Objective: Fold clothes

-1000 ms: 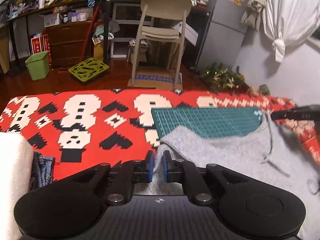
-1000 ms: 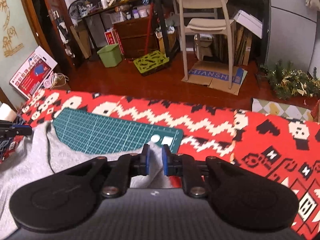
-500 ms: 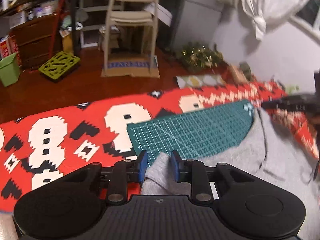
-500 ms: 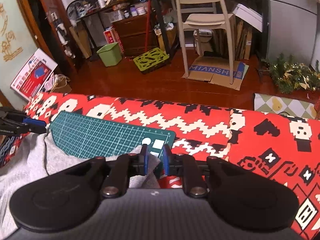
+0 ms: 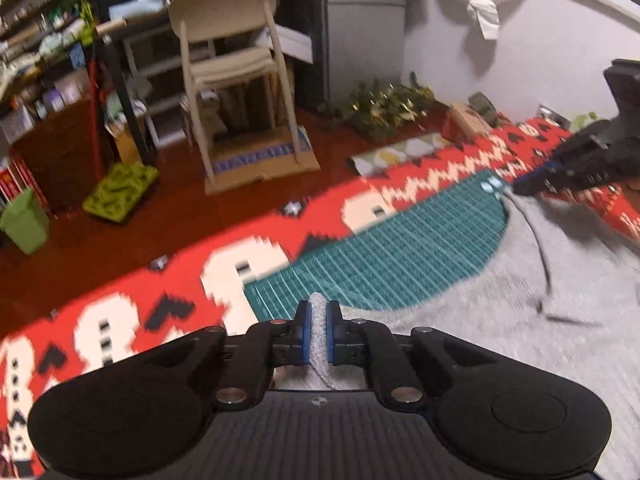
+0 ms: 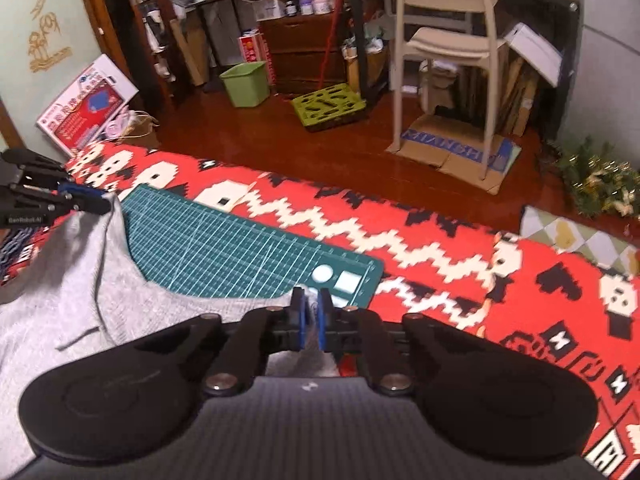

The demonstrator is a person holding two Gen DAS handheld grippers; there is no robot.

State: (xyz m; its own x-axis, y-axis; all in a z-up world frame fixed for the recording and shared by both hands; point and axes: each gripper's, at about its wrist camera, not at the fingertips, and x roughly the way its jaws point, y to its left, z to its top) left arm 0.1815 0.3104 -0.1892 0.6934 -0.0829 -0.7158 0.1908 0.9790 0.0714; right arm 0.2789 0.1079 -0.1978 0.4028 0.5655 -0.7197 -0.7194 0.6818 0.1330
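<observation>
Currently: left gripper [image 5: 318, 332] pinching grey sweatshirt [image 5: 500, 320]; right gripper [image 6: 310, 322] likewise, fingers nearly together. Green cutting mat [image 6: 240, 256] at 12 o'clock; the left gripper's side in the right view reads "GenRobot.AI".

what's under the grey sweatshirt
The green cutting mat runs under the grey sweatshirt, lying on the red patterned cloth. How far the mat reaches beneath is hidden.

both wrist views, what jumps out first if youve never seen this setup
The loud red patterned cloth covering the work surface, with a green cutting mat lying on it. Over the mat's near edge lies a grey sweatshirt, its edge pinched by the left gripper and the right gripper. Behind stands a pale chair on the wooden floor.
</observation>
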